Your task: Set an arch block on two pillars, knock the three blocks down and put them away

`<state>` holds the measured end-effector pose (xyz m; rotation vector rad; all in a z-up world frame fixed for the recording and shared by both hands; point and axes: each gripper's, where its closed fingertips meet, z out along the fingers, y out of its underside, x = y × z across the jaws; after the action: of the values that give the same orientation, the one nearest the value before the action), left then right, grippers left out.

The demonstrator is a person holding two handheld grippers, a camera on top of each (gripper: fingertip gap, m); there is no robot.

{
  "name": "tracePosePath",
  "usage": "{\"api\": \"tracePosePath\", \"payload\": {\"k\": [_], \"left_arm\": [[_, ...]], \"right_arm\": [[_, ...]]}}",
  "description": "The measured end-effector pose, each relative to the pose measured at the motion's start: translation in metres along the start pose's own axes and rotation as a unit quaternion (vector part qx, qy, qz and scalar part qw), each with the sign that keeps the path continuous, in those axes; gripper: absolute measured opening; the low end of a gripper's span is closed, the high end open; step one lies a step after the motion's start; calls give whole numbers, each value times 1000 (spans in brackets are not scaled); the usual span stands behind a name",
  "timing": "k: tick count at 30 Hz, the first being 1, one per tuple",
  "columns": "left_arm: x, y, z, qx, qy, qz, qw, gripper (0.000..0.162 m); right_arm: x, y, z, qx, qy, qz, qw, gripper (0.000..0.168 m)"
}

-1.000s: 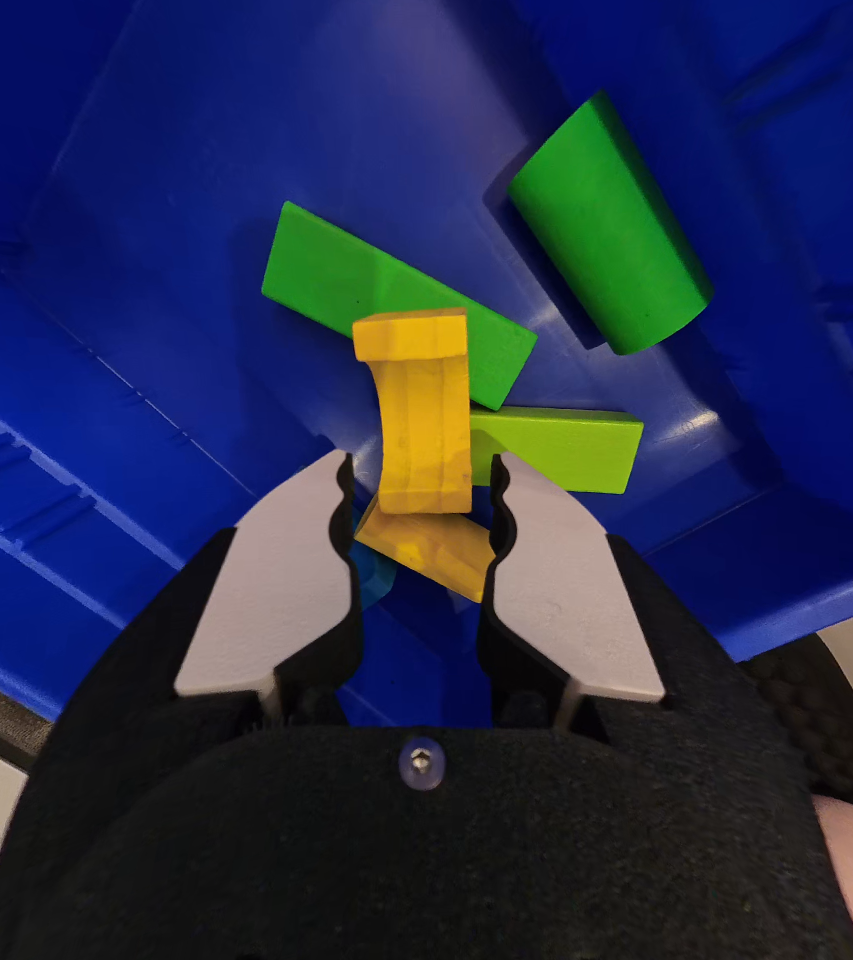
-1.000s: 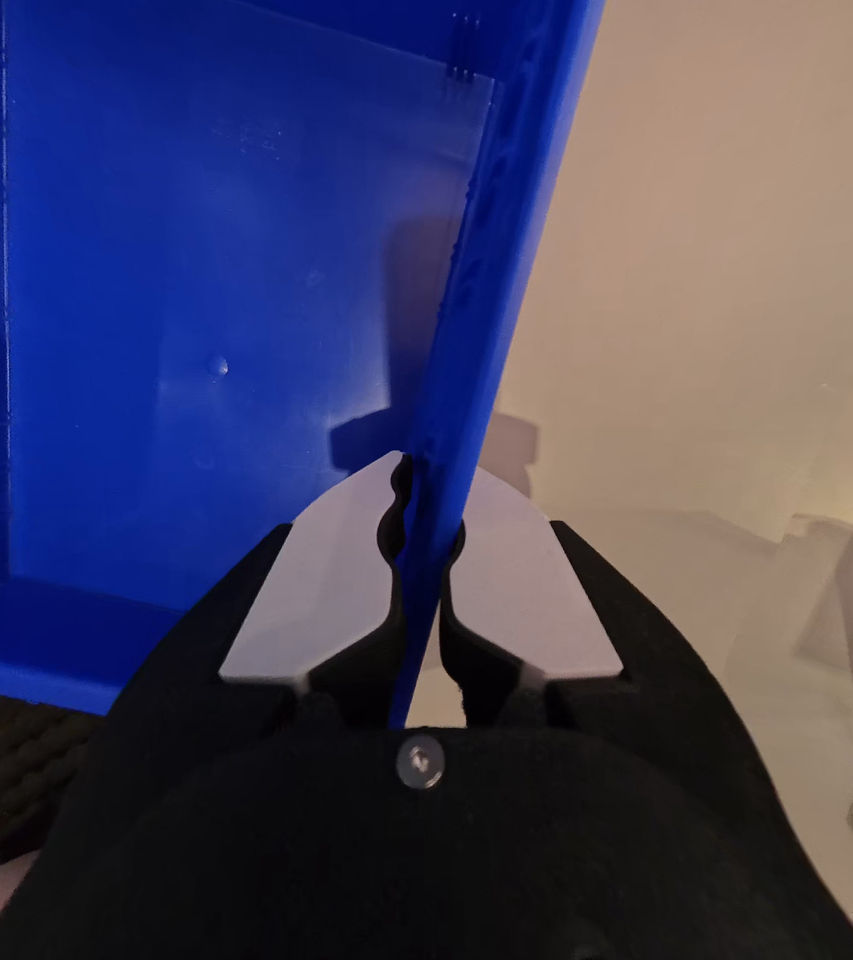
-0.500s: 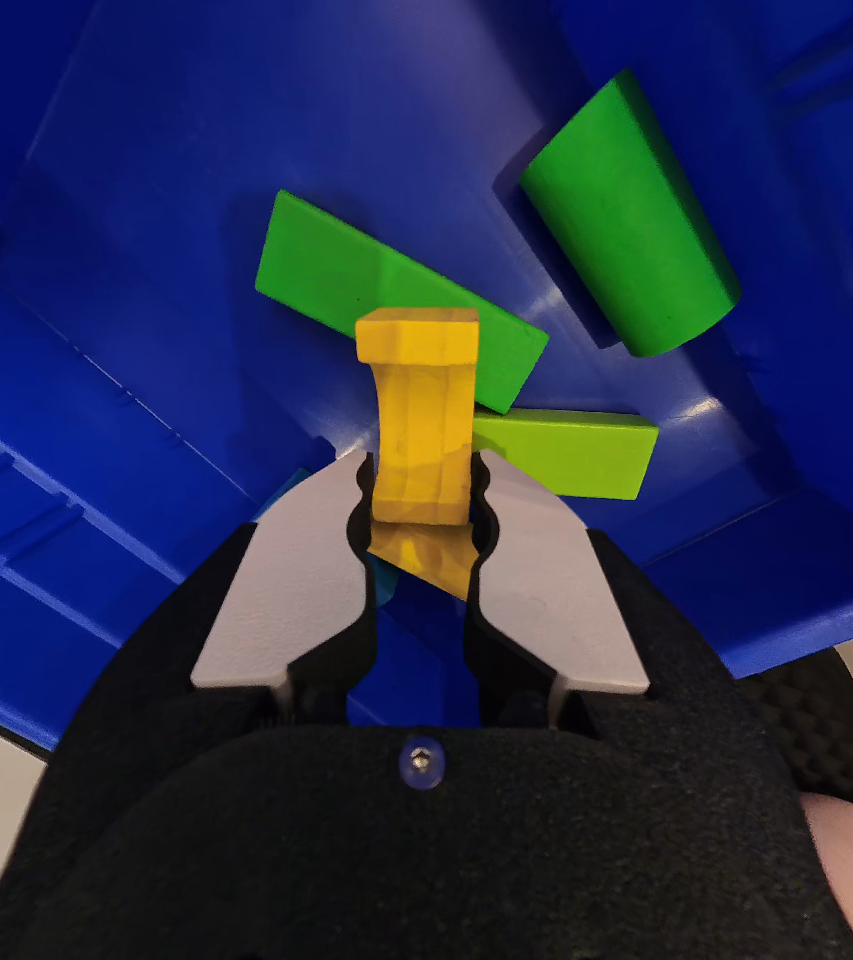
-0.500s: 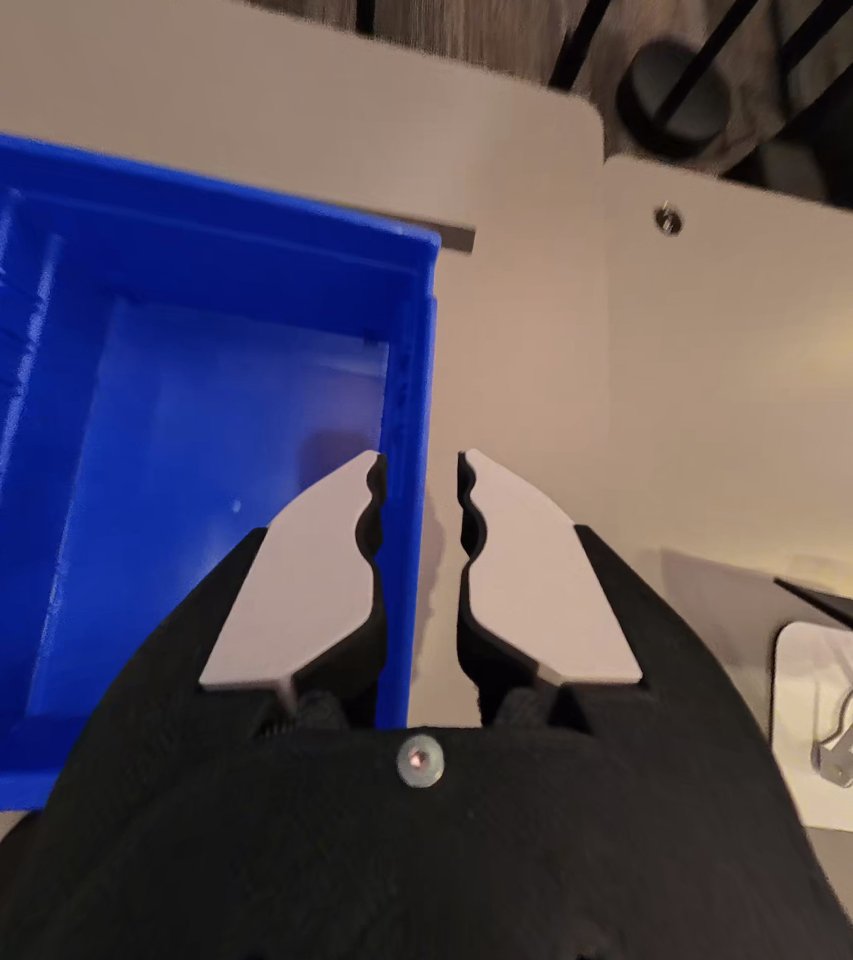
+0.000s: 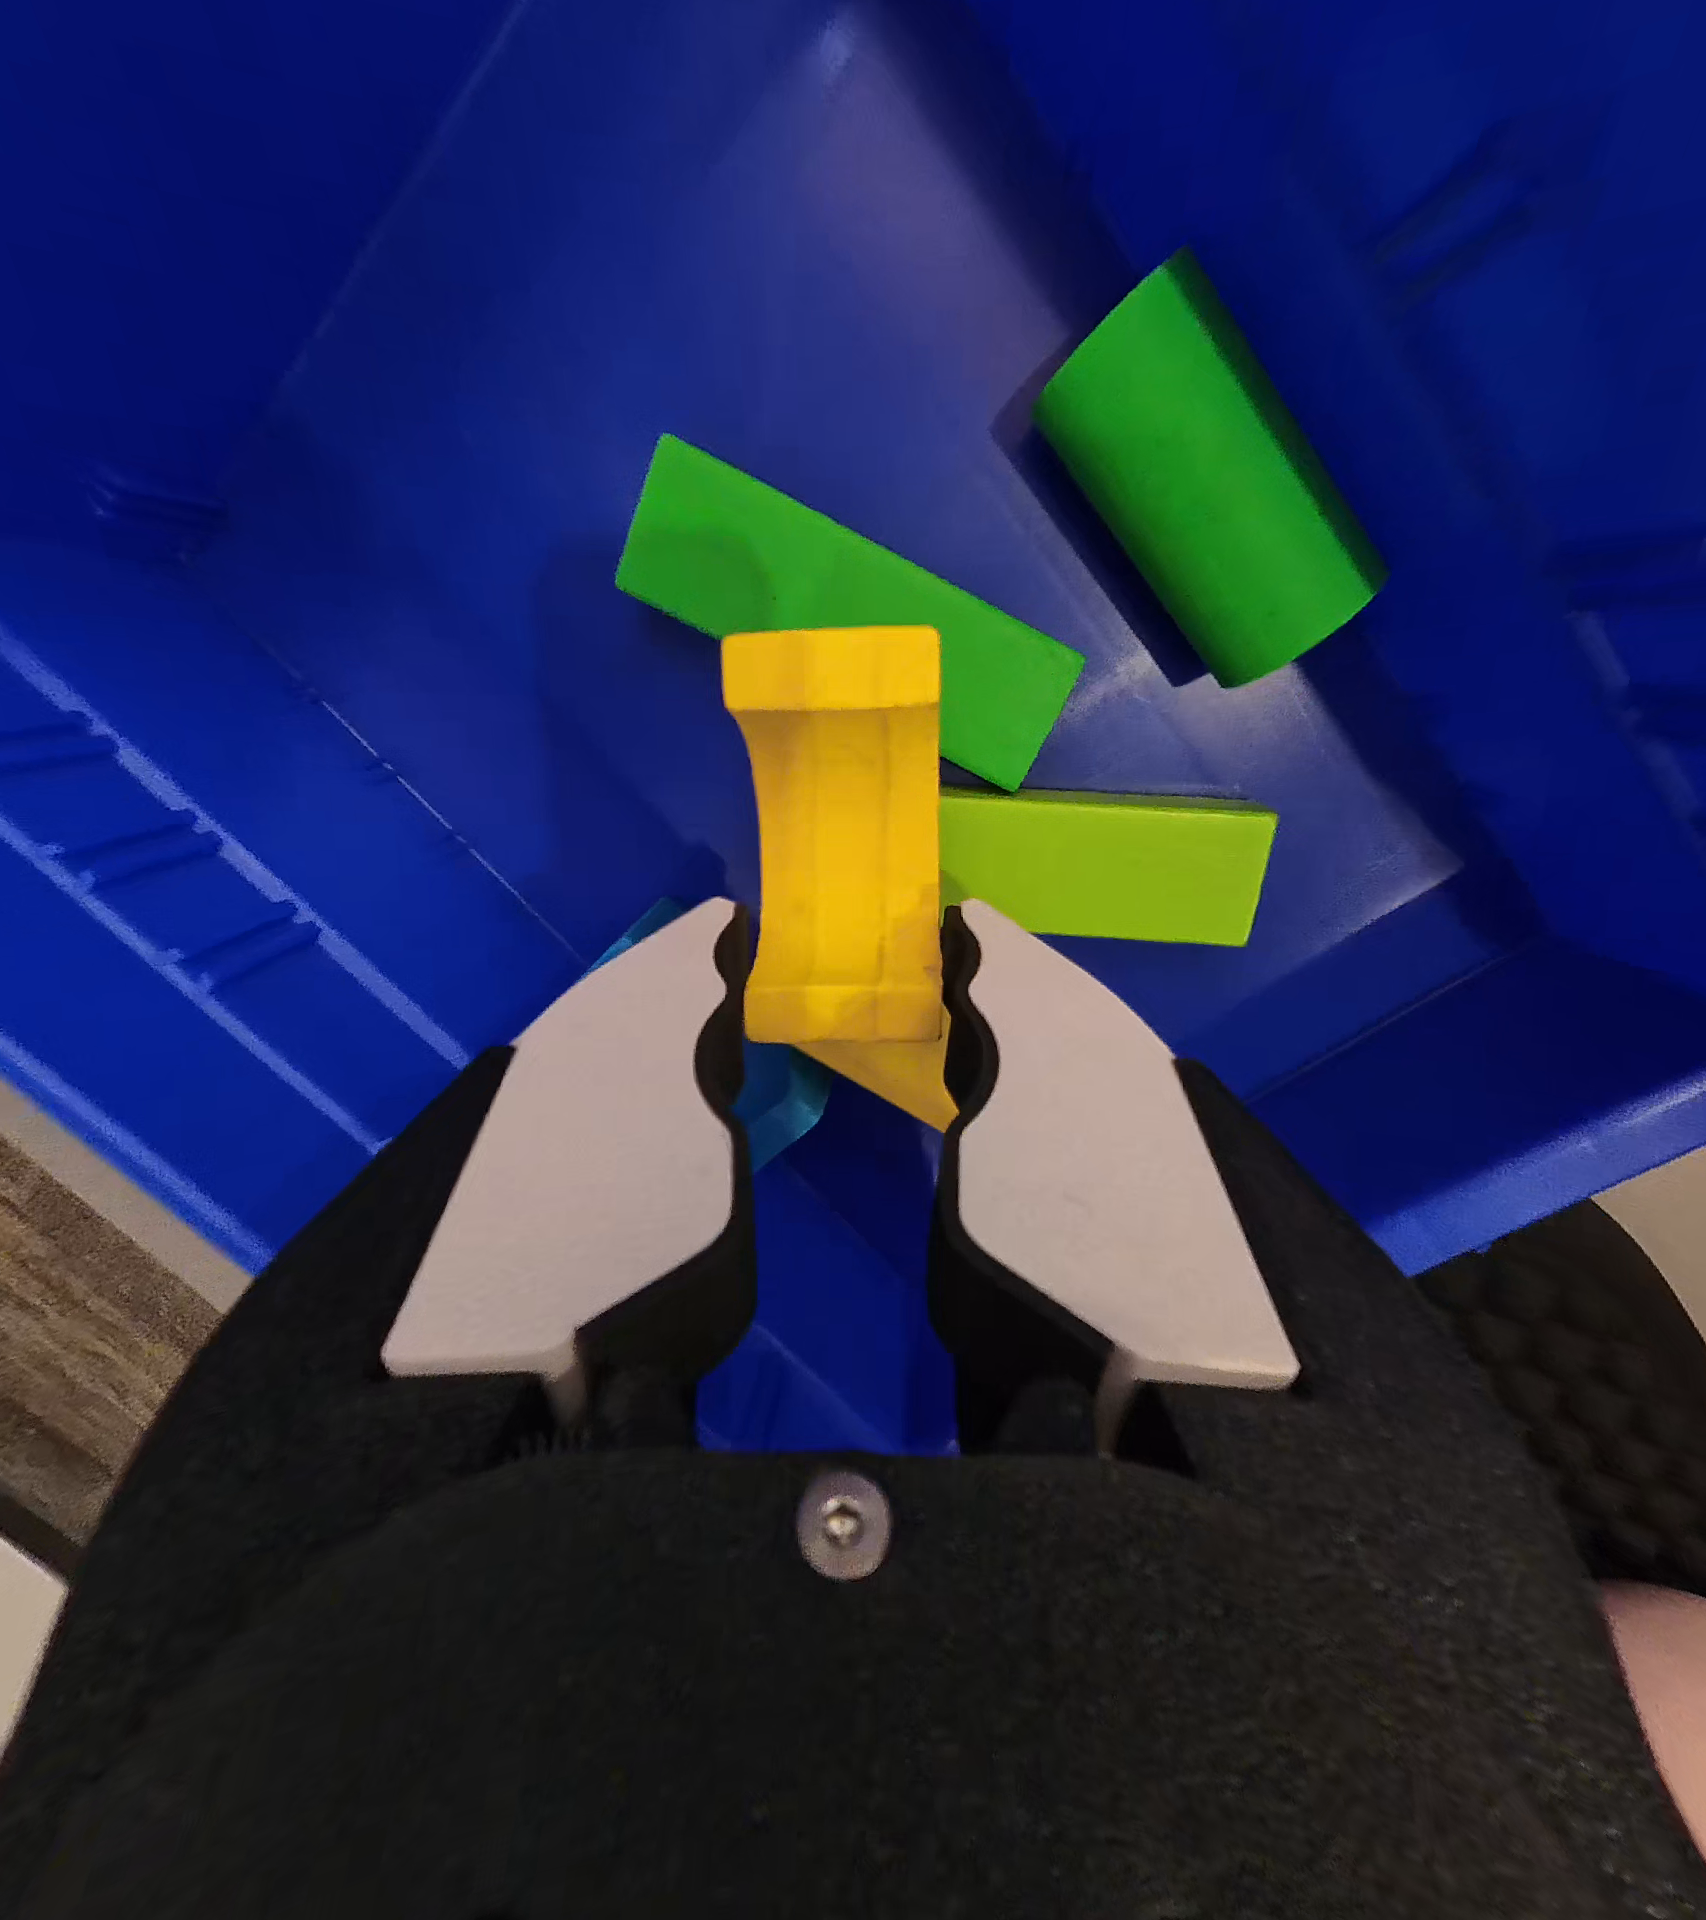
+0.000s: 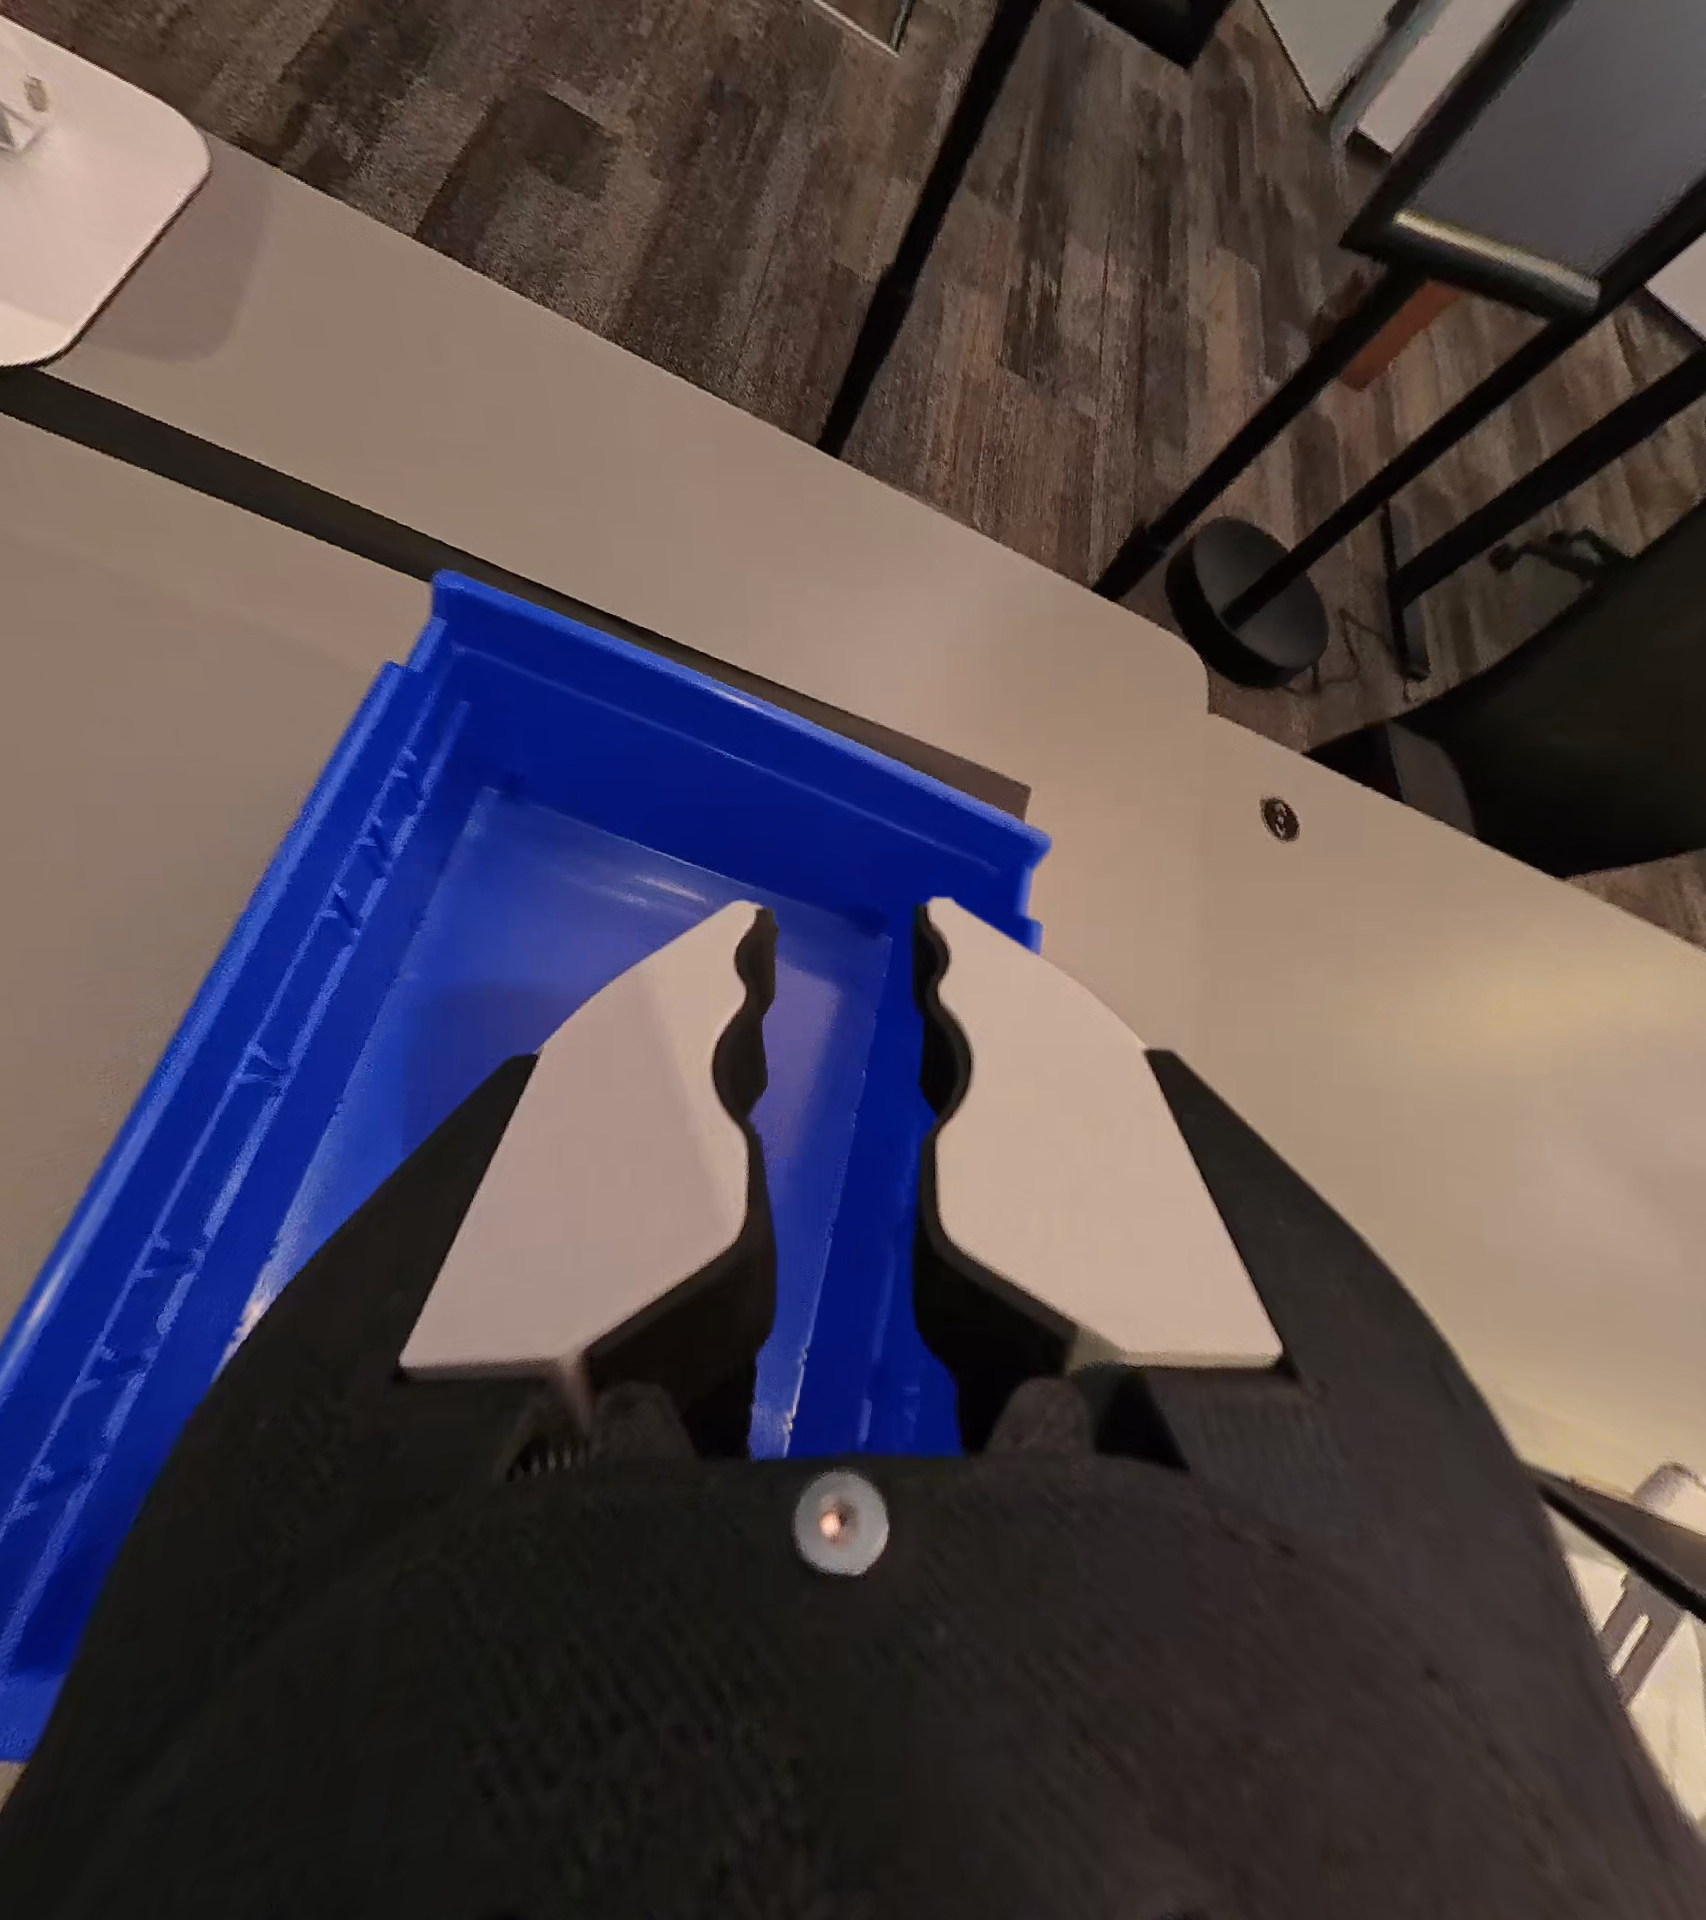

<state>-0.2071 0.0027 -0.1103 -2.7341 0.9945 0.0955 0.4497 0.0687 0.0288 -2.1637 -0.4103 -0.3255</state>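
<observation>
In the left wrist view, my left gripper is shut on the near end of a yellow arch block and holds it inside the blue bin. Below the arch lie a dark green flat block, a light green block, a green half-cylinder, another yellow piece and a light blue block. In the right wrist view, my right gripper is open and empty above the bin's right wall, which runs between the fingers.
The bin's rim lies on a beige table near its far edge. A white stand base sits at the far left. Beyond the table are the floor and black frame legs. The gap from one gripper's tips to the other's is roughly 70 cm. From my left tips it is roughly 8 cm to the green half-cylinder; from my right, 60 cm.
My left gripper closed on the yellow arch block. My right gripper let go of the bin wall, opened and drew back above the bin.
</observation>
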Motion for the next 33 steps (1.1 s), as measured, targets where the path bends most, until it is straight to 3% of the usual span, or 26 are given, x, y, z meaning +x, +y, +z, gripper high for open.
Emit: {"api": "tracePosePath", "payload": {"k": [6,8,10,12,15,17,21,28,29,30,33], "left_arm": [[9,-24,-42,84,-22,20,996,36],[24,-42,-66,139,-20,37,989,36],[50,-61,-91,197,1,69,978,36],[87,-78,-109,239,41,114,964,35],[151,-98,-120,268,107,202,936,36],[185,-105,-119,270,140,248,920,36],[216,-109,-106,246,167,286,911,36],[231,-109,-92,220,185,308,907,35],[232,-109,-91,217,187,310,906,36],[233,-108,-90,214,193,312,905,36],[228,-110,-86,214,189,295,912,42]], "right_arm": [[-42,-30,-2,34,-13,-58,998,27],[-71,-55,-13,88,-45,-77,992,27],[-122,-83,-33,170,-125,-112,971,26],[-195,-102,-65,250,-268,-136,920,27],[-299,-93,-121,305,-502,-175,790,43],[-340,-80,-133,296,-567,-194,744,49],[-376,-70,-138,288,-601,-195,719,50],[-406,-44,-118,217,-621,-214,722,57],[-410,-40,-116,207,-623,-223,721,55],[-413,-34,-114,199,-625,-235,717,37],[-416,-30,-106,197,-622,-239,720,36]]}}
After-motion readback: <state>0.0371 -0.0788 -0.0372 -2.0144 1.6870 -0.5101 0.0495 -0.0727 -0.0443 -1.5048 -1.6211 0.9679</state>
